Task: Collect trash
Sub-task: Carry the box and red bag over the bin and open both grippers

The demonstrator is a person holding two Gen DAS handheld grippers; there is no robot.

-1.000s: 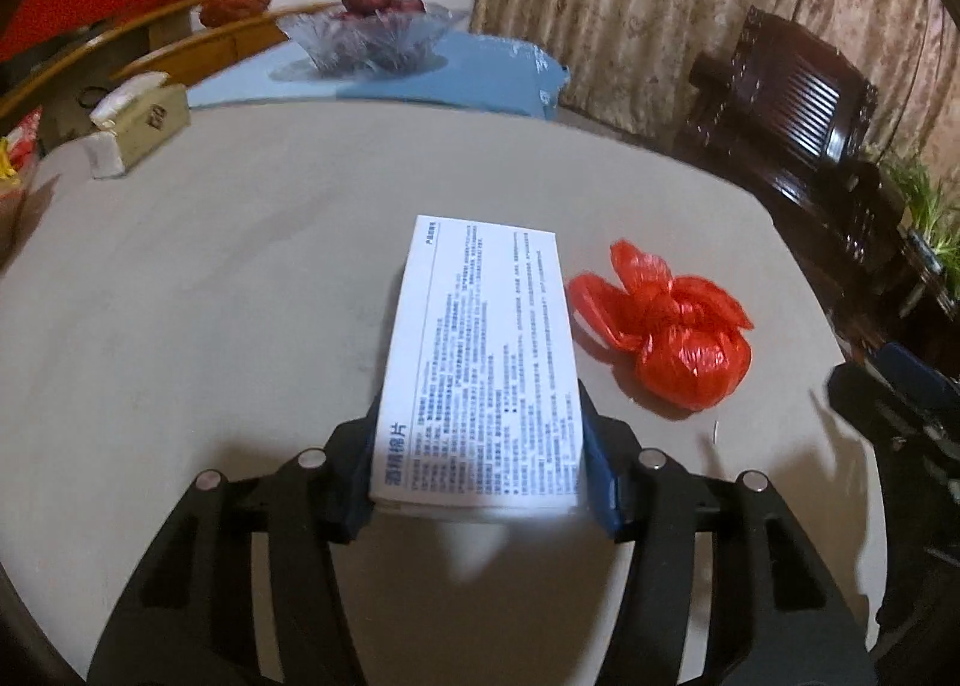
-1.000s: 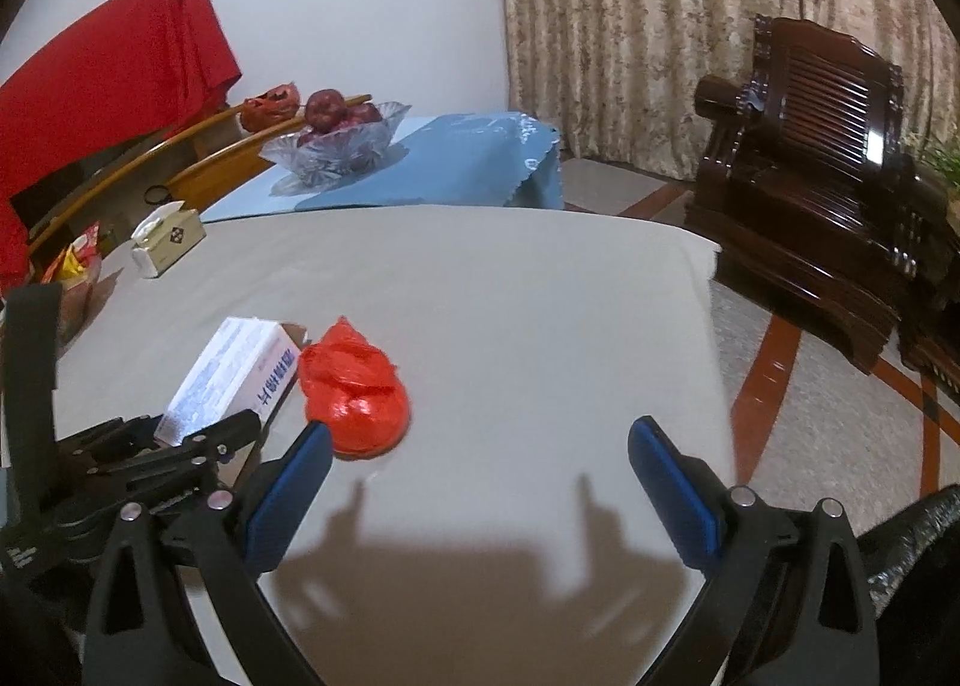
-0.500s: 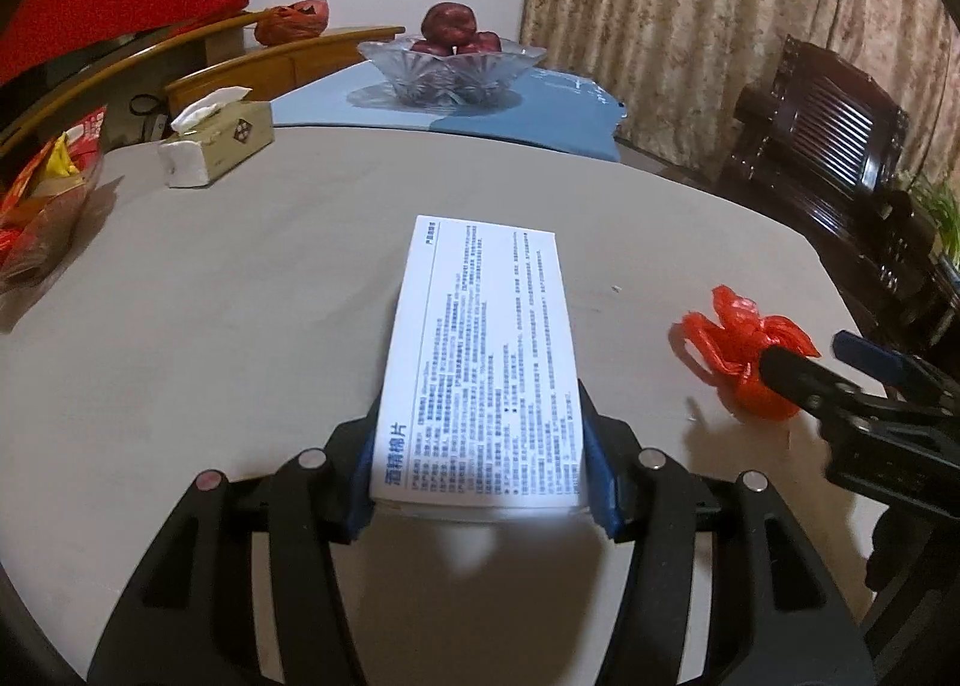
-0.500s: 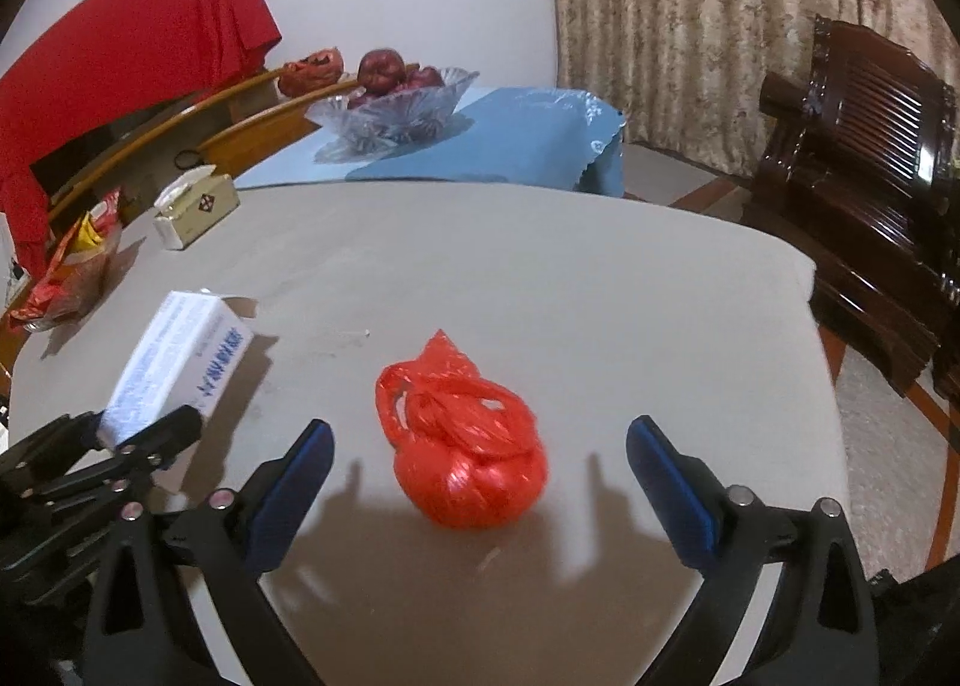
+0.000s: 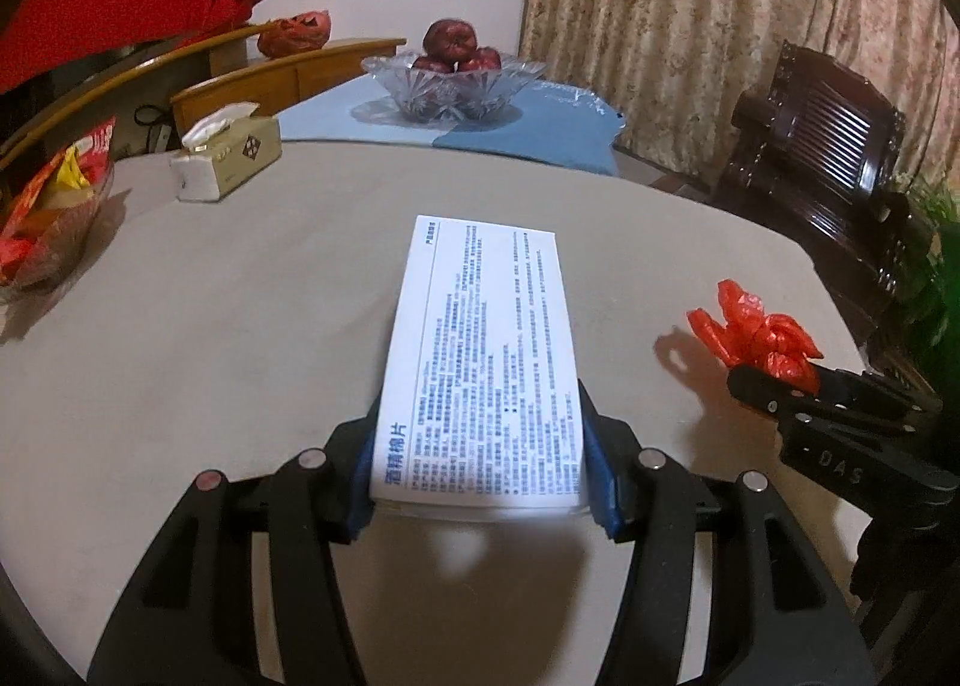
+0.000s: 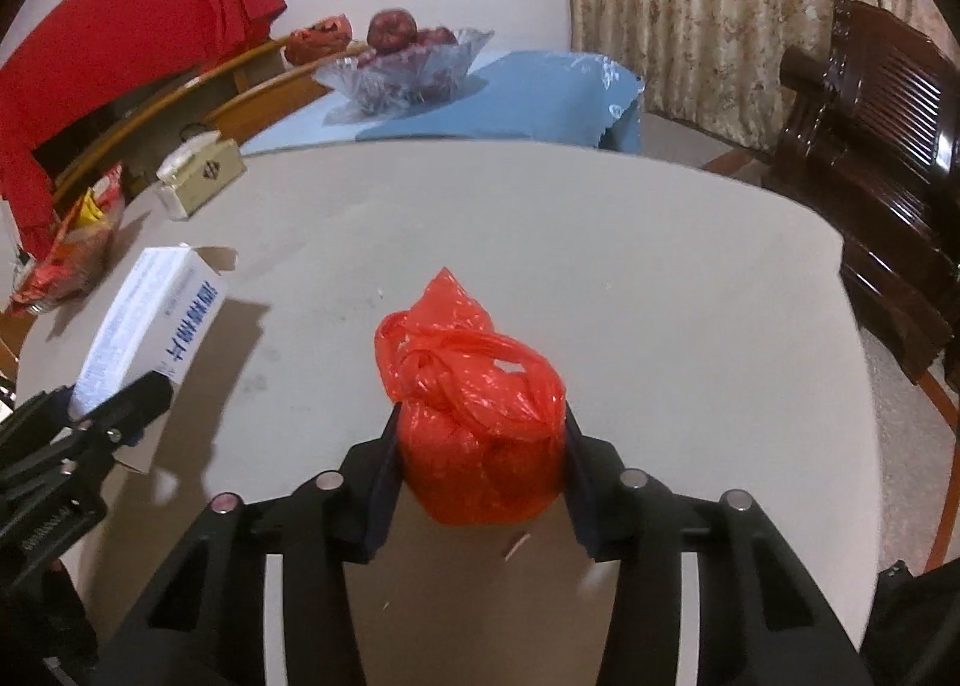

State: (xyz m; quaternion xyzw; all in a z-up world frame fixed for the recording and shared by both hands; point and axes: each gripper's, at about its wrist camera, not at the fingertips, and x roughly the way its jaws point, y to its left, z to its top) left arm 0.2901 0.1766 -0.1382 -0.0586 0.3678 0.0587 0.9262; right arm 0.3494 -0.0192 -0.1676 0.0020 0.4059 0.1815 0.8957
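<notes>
Right wrist view: right tongs (image 6: 480, 446) have just been closing, now clamped on the knotted red bag (image 6: 474, 416); left tongs (image 5: 480, 476) clamp the white box (image 5: 480, 362) lengthwise, just beside.

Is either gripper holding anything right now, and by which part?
Left gripper: white printed box, clamped across its near end. Right gripper, jaws just closing: knotted red plastic bag, squeezed at its bulging lower sides.

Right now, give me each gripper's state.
Left gripper: shut on the white box.
Right gripper: jaws have just been closing, now shut on the red bag.
</notes>
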